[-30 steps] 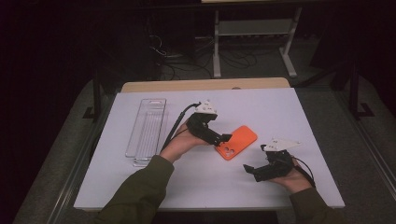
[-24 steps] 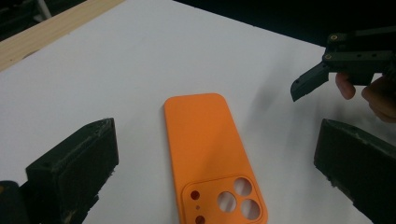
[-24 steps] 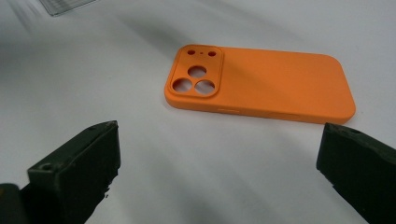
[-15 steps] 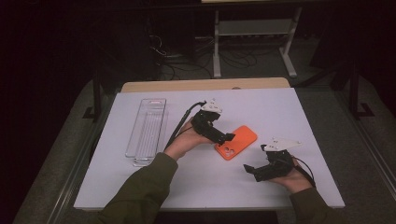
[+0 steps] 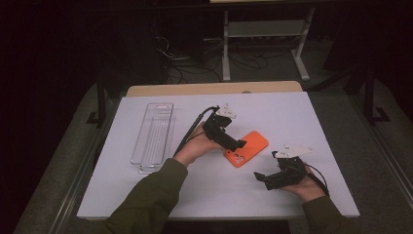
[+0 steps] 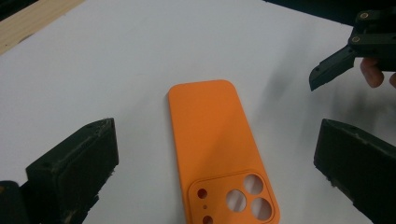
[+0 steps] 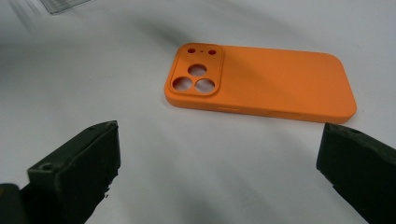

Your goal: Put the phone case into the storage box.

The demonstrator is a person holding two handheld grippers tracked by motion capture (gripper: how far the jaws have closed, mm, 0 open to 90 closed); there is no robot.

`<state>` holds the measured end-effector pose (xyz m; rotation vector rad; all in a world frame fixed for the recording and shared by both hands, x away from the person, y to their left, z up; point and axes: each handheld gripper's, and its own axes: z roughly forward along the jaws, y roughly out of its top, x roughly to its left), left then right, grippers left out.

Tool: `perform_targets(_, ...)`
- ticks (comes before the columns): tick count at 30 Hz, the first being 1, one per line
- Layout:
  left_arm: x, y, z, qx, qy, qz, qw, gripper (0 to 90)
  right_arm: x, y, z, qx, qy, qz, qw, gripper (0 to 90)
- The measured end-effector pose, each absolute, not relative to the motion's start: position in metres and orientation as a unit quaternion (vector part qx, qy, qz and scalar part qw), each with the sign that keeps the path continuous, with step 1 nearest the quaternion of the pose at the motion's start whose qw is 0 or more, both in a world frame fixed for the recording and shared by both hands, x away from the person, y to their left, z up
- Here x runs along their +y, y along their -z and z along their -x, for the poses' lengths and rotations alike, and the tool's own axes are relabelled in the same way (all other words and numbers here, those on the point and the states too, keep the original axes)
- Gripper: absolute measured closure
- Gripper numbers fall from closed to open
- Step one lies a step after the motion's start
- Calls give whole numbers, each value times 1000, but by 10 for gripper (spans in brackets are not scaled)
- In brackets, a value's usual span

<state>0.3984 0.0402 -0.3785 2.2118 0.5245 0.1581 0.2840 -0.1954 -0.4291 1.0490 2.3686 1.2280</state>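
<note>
- Orange phone case [image 5: 246, 148] lies flat, back side up, near the middle of the white table [image 5: 146, 195] in the high view. The left gripper [image 5: 238, 144] is over its near-left end, jaws at the case's edge; whether they touch it cannot be told from here. The right gripper [image 5: 260, 177] rests on the table near the case, to its lower right, apart from it. A clear plastic tray [image 5: 153, 136] lies well to the left of the case.
- Left gripper view: the phone case [image 6: 217, 140] lies lengthwise between the two black jaws, camera cut-outs at the near end. The jaws stand wide apart, one on each side, neither touching the case, holding nothing. The right gripper [image 6: 327, 70] shows at the upper right, farther off, held by a hand.
- Right gripper view: the phone case [image 7: 266, 84] lies crosswise ahead of the jaws, camera cut-outs to the left. The jaws are spread wide with bare table between them, gripping nothing. A corner of the clear tray [image 7: 65, 4] shows at the top left.
</note>
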Motion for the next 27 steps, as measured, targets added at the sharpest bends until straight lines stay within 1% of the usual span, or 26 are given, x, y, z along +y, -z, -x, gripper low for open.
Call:
perform_targets(4,38,380,-400,199,-64,-891,402,0,-196,429,-284,819,-425,-360,139,0)
perform_targets(8,36,383,-400,205,-60,-896,390,0,-195,429,-284,819,-424,-362,138,0)
perform_targets(16,30,390,-402,222,-58,-894,385,0,-195,429,-284,819,-424,-361,136,0)
perform_targets(27,23,400,-404,221,-54,-904,363,0,-195,429,-284,820,-424,-360,137,0)
